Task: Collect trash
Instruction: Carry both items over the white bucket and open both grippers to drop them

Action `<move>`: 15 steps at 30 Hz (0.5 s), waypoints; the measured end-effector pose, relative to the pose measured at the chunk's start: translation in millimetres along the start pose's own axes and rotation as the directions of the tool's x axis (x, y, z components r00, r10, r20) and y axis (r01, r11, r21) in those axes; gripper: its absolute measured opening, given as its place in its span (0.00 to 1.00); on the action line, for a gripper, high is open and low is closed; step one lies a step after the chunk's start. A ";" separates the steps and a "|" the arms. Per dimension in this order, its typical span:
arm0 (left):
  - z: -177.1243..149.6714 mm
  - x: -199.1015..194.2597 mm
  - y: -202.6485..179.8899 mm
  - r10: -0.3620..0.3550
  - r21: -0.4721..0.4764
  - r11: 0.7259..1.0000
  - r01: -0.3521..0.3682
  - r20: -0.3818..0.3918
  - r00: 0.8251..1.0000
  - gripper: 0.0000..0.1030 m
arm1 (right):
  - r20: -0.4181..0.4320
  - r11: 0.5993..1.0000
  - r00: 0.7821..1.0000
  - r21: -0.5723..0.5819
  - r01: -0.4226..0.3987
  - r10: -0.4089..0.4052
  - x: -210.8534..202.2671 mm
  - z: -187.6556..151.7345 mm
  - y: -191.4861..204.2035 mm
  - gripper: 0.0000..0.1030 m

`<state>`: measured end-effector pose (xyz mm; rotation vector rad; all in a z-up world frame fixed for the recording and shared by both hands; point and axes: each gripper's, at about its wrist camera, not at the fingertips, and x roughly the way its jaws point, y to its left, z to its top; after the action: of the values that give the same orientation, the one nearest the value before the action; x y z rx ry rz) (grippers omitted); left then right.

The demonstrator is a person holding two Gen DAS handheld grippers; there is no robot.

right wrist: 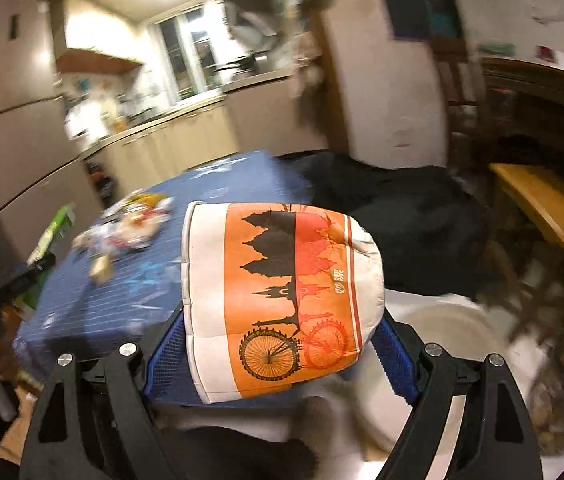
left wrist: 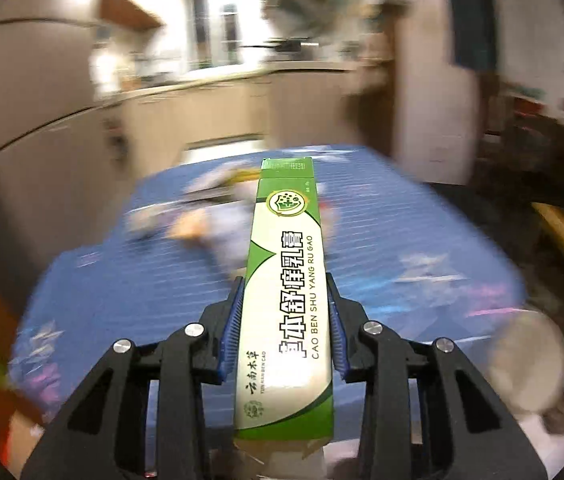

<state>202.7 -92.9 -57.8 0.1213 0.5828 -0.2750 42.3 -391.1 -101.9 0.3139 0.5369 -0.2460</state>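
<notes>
Between our left gripper (left wrist: 285, 320) and its blue ribbed pads (left wrist: 231, 334) sits a long green and white carton (left wrist: 285, 300), clamped on both long sides; the jaws are closed on it. We hold the carton pointing straight ahead, its far end over the blue tablecloth (left wrist: 422, 232), its near end reaching back toward the camera. Roman lettering along its side reads CAO BEN SHU YANG RU GAO.

Our right gripper (right wrist: 282, 344) is clamped on a crumpled paper cup (right wrist: 282, 300), white with an orange band bearing black and red silhouettes of towers and a bicycle. We grip the cup lying on its side, rim to the left, with the blue pads pressing it from both sides.

Beyond the carton, in the left wrist view, we see a blurred heap of wrappers (left wrist: 210, 216) lying on the tablecloth. A pale round bin (left wrist: 530, 368) shows at the lower right, just off the table edge; its contents we cannot make out.

From the right wrist view, the same wrapper heap (right wrist: 130, 228) lies on the blue tablecloth (right wrist: 218, 184) to the left of the cup, and the pale bin (right wrist: 442, 320) lies directly below and behind the cup. A dark bag (right wrist: 402, 208) slumps beyond the table, and a wooden stool (right wrist: 550, 204) stands at the right. Kitchen cabinets (right wrist: 170, 148) and a lit window (right wrist: 186, 52) fill the background, smeared by blur.
</notes>
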 end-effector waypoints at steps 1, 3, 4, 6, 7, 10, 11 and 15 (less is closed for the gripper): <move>10.0 3.6 -24.0 -0.080 0.017 0.997 0.080 -0.011 0.997 0.34 | 0.002 0.999 0.999 0.018 0.039 -0.039 -5.1 -2.6 -19.5 0.81; 27.4 11.6 -77.4 -0.216 0.053 0.975 0.218 -0.033 0.976 0.34 | 0.000 0.993 0.994 0.046 0.105 -0.106 -11.7 -7.3 -50.5 0.81; 30.9 14.6 -100.3 -0.256 0.077 0.963 0.258 -0.038 0.966 0.34 | -0.002 0.989 0.991 0.059 0.133 -0.133 -14.9 -10.6 -66.6 0.81; 33.2 24.6 -158.8 -0.332 0.128 0.932 0.339 -0.067 0.941 0.34 | -0.009 0.977 0.981 0.094 0.192 -0.192 -17.7 -18.5 -98.2 0.81; 30.2 31.6 -181.8 -0.364 0.139 0.917 0.374 -0.092 0.927 0.34 | -0.018 0.970 0.977 0.109 0.215 -0.215 -16.2 -22.8 -112.6 0.81; 9.9 53.9 -257.6 -0.408 0.185 0.882 0.434 -0.164 0.898 0.34 | -0.052 0.951 0.960 0.132 0.280 -0.275 -6.2 -37.5 -150.5 0.81; 1.6 59.4 -277.4 -0.407 0.197 0.877 0.438 -0.178 0.896 0.34 | -0.071 0.946 0.955 0.135 0.296 -0.289 -0.1 -43.9 -164.1 0.81; -42.7 94.8 -352.7 -0.386 0.233 0.859 0.456 -0.289 0.876 0.34 | -0.118 0.937 0.946 0.143 0.318 -0.303 28.6 -60.7 -192.5 0.81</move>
<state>153.9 -443.1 -158.6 0.3196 0.8001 -0.7902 -21.4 -551.6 -210.4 0.3980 0.6617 -0.5858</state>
